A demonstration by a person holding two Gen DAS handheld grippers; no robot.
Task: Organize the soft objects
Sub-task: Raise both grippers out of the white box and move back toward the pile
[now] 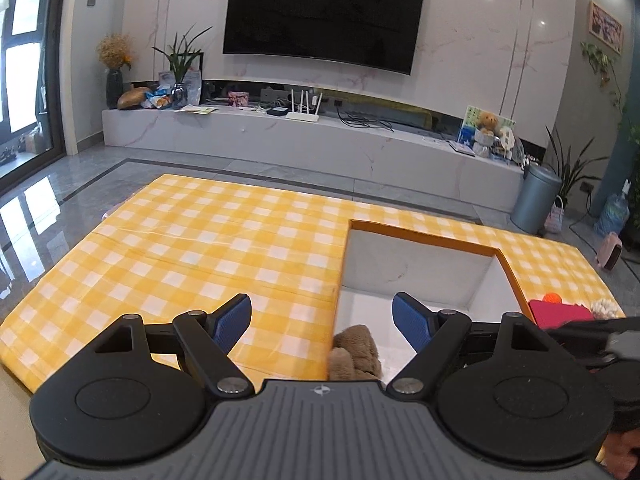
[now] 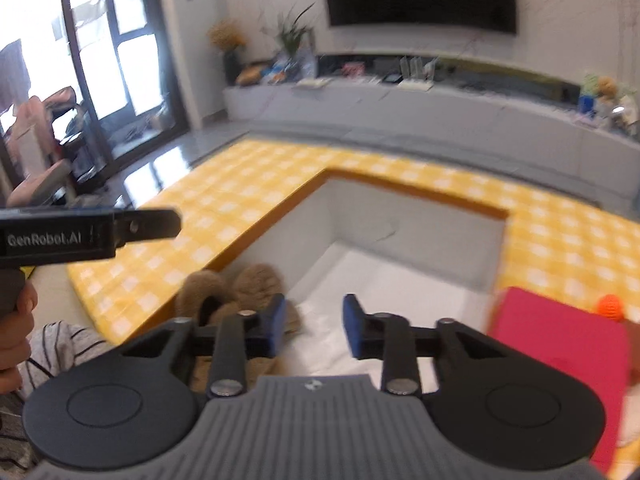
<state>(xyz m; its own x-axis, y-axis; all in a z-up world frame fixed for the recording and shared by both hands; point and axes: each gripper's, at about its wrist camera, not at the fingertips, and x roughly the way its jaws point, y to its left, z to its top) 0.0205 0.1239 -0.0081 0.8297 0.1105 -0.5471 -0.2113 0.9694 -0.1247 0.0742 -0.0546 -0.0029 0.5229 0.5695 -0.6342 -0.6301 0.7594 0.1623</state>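
Note:
An orange-rimmed white box [image 1: 424,236] stands on the yellow checked table [image 1: 200,248]. A brown plush toy [image 1: 356,354] lies in the box's near left corner; it also shows in the right wrist view [image 2: 236,288]. My left gripper [image 1: 322,320] is open and empty above the box's left edge. My right gripper [image 2: 314,326] is open and empty over the box [image 2: 400,224], just right of the plush. A pink cloth [image 2: 560,356], an orange ball [image 2: 610,306] and a white fluffy item [image 1: 604,307] lie right of the box.
The left gripper's body [image 2: 80,236] shows at the left in the right wrist view. A TV [image 1: 324,12] and a low white cabinet [image 1: 320,140] stand behind the table. A grey bin [image 1: 534,198] stands at the far right.

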